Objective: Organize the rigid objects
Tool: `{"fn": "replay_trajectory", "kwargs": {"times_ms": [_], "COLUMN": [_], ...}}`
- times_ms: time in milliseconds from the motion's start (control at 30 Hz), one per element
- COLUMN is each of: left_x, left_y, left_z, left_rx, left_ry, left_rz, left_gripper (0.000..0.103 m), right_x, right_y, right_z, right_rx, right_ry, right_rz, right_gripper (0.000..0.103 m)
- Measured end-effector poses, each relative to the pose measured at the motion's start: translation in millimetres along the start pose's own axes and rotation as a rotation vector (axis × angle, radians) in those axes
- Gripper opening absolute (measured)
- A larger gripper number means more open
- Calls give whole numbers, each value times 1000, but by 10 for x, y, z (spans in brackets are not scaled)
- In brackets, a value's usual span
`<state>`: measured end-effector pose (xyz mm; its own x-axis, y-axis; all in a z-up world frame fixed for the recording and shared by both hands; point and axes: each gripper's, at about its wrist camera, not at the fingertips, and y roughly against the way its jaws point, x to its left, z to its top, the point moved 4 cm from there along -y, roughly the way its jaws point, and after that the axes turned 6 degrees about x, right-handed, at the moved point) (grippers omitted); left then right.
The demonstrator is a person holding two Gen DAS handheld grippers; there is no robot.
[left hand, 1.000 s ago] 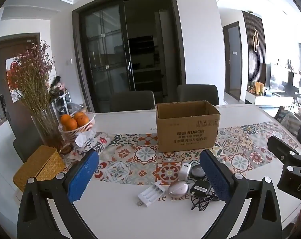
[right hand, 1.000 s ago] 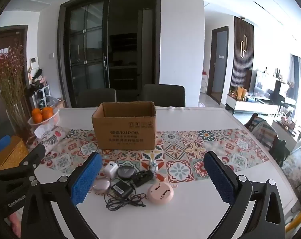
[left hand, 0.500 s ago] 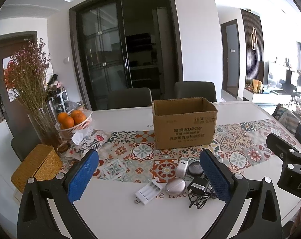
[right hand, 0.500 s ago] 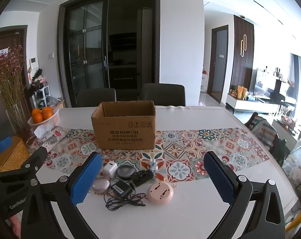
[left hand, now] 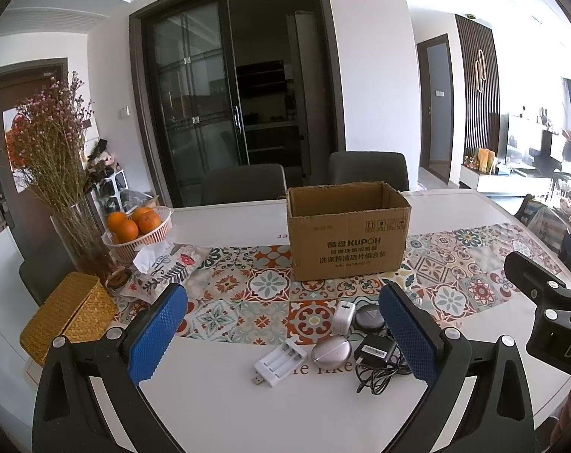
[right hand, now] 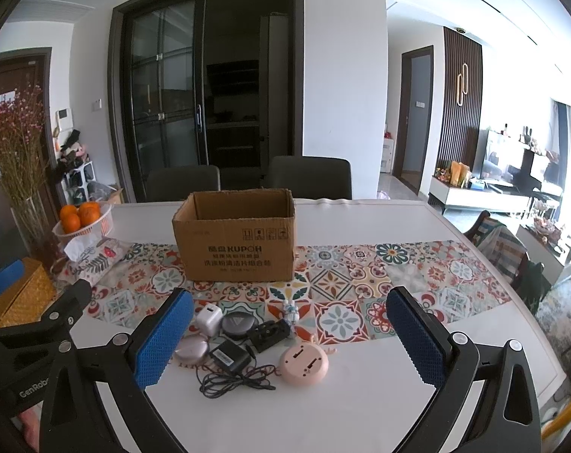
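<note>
An open cardboard box [left hand: 348,236] [right hand: 235,239] stands on the patterned runner. In front of it lies a cluster of small items: a white battery charger [left hand: 280,363], a silver round case [left hand: 331,352] [right hand: 191,349], a white plug [left hand: 343,317] [right hand: 209,319], a dark round puck [left hand: 368,317] [right hand: 239,324], a black adapter with cable [left hand: 376,351] [right hand: 230,356], a black clip block [right hand: 268,335], a small figurine [right hand: 291,311] and a pink round device [right hand: 303,364]. My left gripper [left hand: 281,334] and right gripper [right hand: 289,338] are open, empty and held above the near table edge.
A basket of oranges [left hand: 138,228], a vase of dried flowers [left hand: 59,188], a tissue pack [left hand: 164,264] and a woven box [left hand: 68,317] stand at the left. Two chairs [left hand: 244,188] stand behind the white table [left hand: 217,396].
Both grippers have drifted slightly; the view of the box and items shifted a little. Nothing was picked up or moved.
</note>
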<state>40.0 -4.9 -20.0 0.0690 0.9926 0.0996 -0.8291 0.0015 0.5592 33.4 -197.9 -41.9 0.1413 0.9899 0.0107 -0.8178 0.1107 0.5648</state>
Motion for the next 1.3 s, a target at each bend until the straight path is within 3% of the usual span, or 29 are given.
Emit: {"fn": "replay_trajectory", "kwargs": {"times_ms": [1300], "left_x": [-14], "left_y": [-28], "left_z": [-14], "left_rx": [4], "left_ry": [-4], "left_rz": [-1], "left_gripper": [103], "right_x": [-16], "right_y": [-16], "right_z": [-7], "right_rx": [8], "right_ry": [-1], "right_rz": [2], "right_gripper": [103]}}
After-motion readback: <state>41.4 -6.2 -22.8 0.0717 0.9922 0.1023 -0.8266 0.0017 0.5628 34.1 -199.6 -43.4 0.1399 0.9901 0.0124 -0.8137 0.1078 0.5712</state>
